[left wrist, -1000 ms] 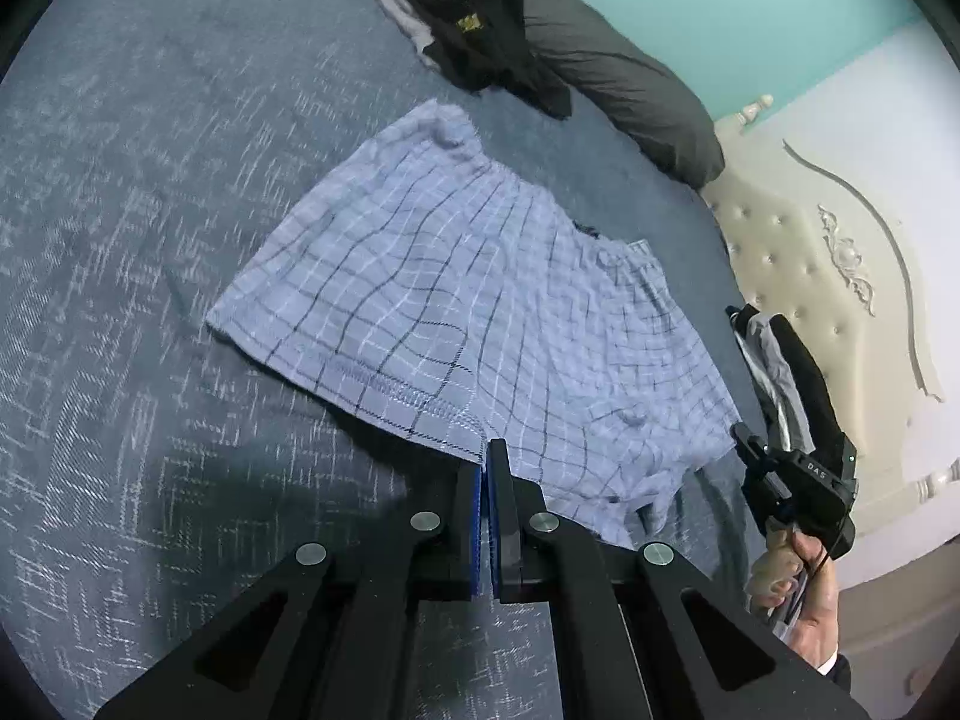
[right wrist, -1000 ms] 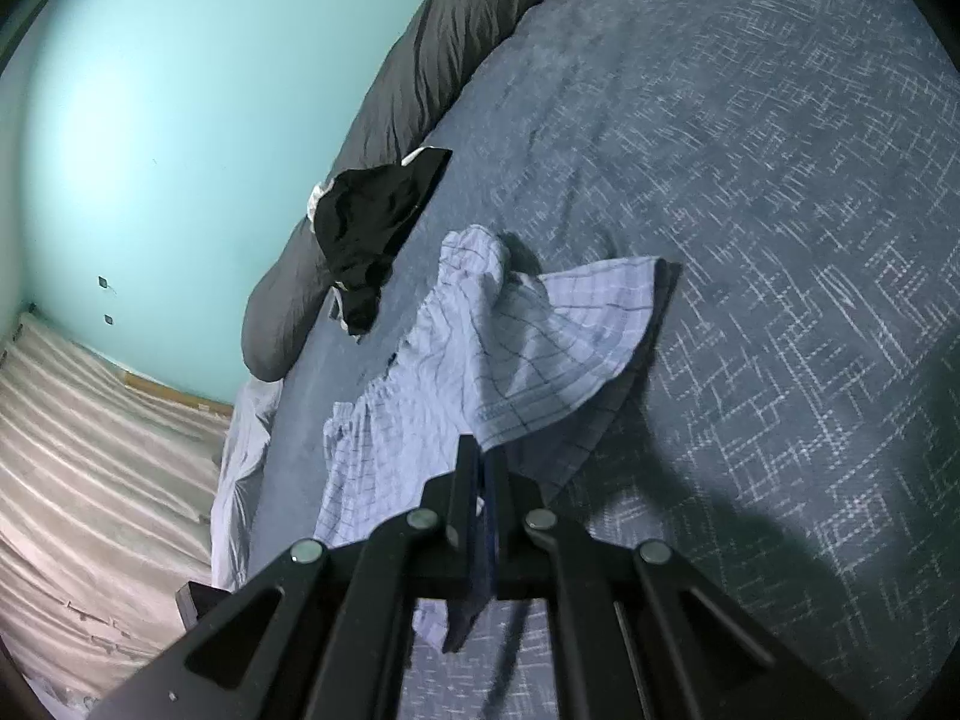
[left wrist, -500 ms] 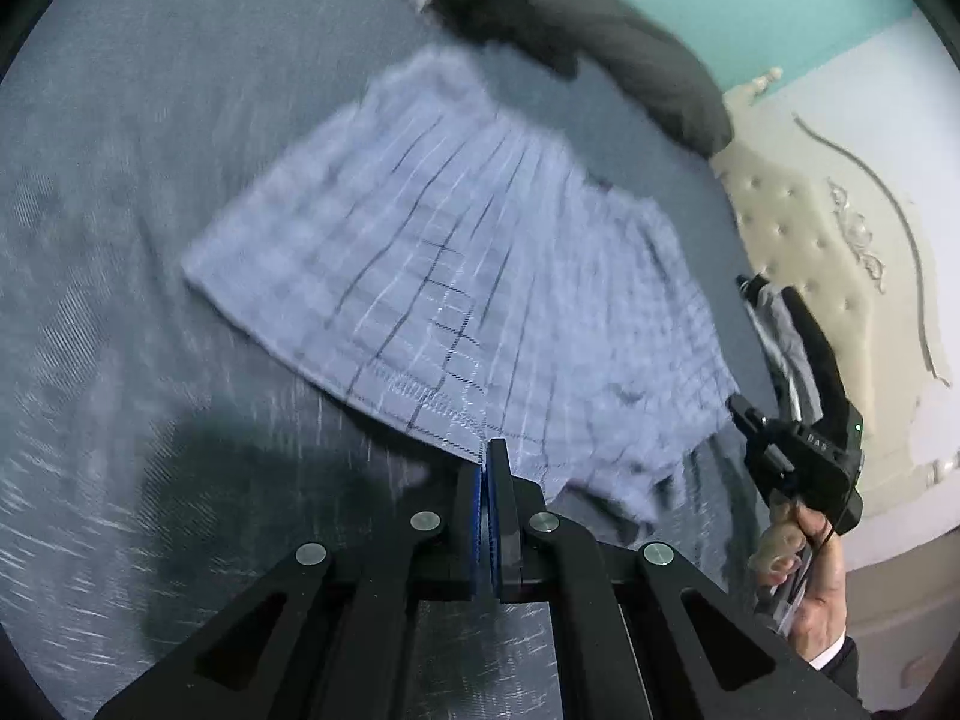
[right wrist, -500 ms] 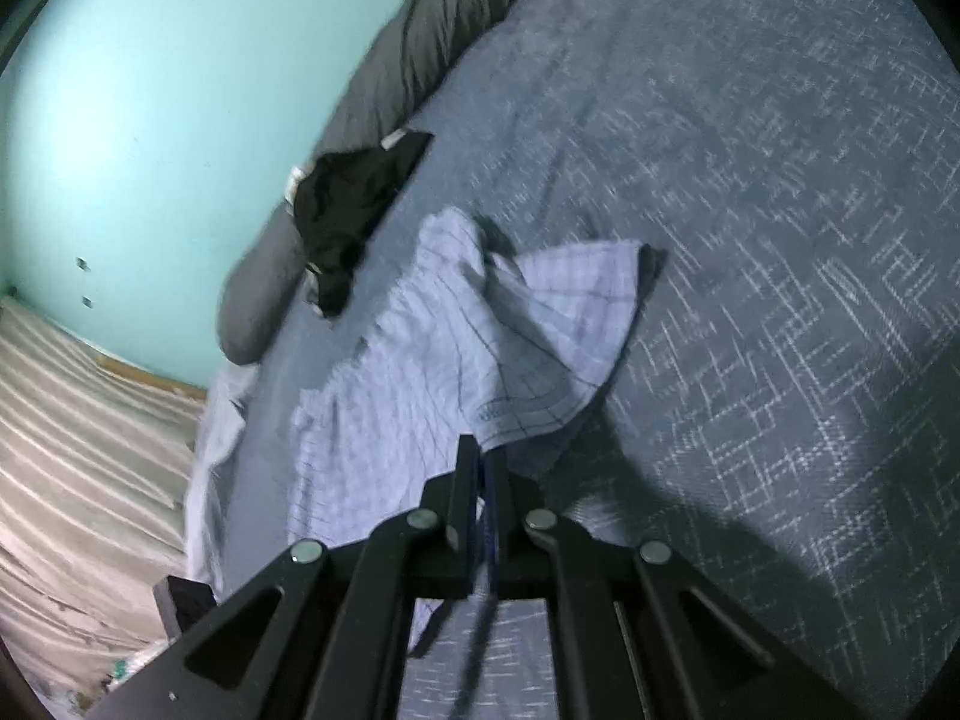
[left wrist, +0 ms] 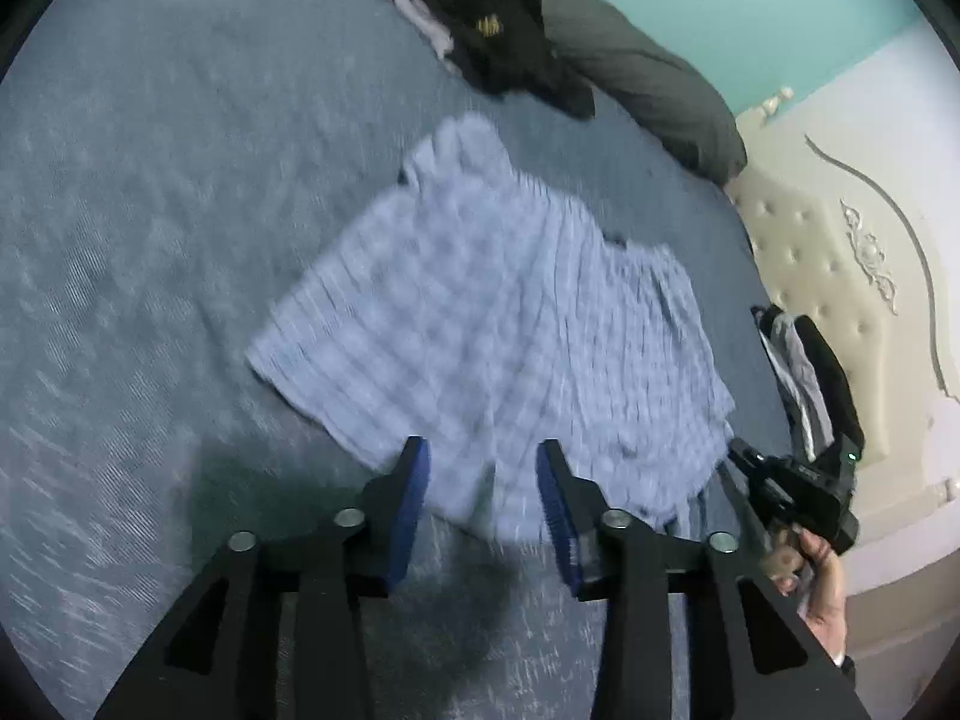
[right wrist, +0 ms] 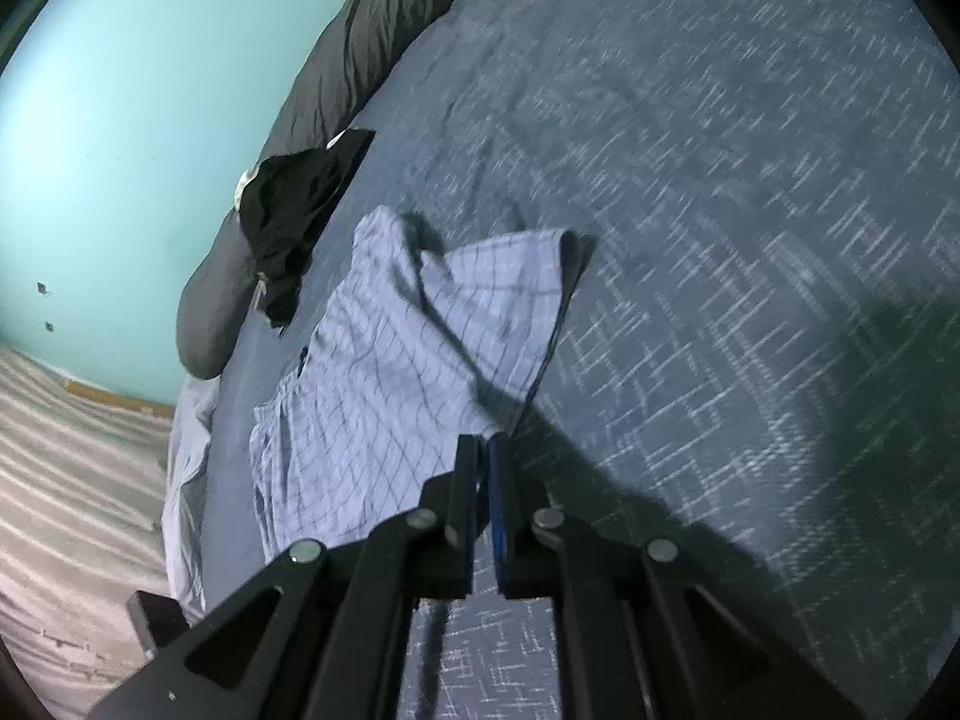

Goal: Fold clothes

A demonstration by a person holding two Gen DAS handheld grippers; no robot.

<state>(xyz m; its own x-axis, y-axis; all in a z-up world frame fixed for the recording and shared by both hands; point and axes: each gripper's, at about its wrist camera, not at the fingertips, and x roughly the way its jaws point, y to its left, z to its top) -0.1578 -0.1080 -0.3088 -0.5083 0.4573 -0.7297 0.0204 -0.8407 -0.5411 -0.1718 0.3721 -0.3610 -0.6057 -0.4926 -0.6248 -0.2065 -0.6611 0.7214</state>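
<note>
Light blue plaid shorts (left wrist: 510, 330) lie spread on the dark blue bedspread (left wrist: 150, 240). My left gripper (left wrist: 480, 450) hovers just above their near hem. Its jaws are opening, and the pads touch no cloth. In the right wrist view the shorts (right wrist: 390, 372) rise in a taut ridge to my right gripper (right wrist: 482, 441). That gripper pinches a hem corner, its jaws only a sliver apart and starting to part. The right gripper (left wrist: 741, 455) also shows in the left wrist view, held by a hand (left wrist: 822, 588) at the shorts' right corner.
A black garment (left wrist: 498, 30) lies crumpled against a long grey pillow (left wrist: 648, 84) at the far side. Folded dark and grey clothes (left wrist: 804, 372) are stacked by the cream headboard (left wrist: 840, 252). The bed's edge and a teal wall (right wrist: 120, 120) are on the left in the right wrist view.
My left gripper let go of the near hem, opened and lifted back a little; the hem now rests on the bed. The right gripper keeps its pinch on the corner.
</note>
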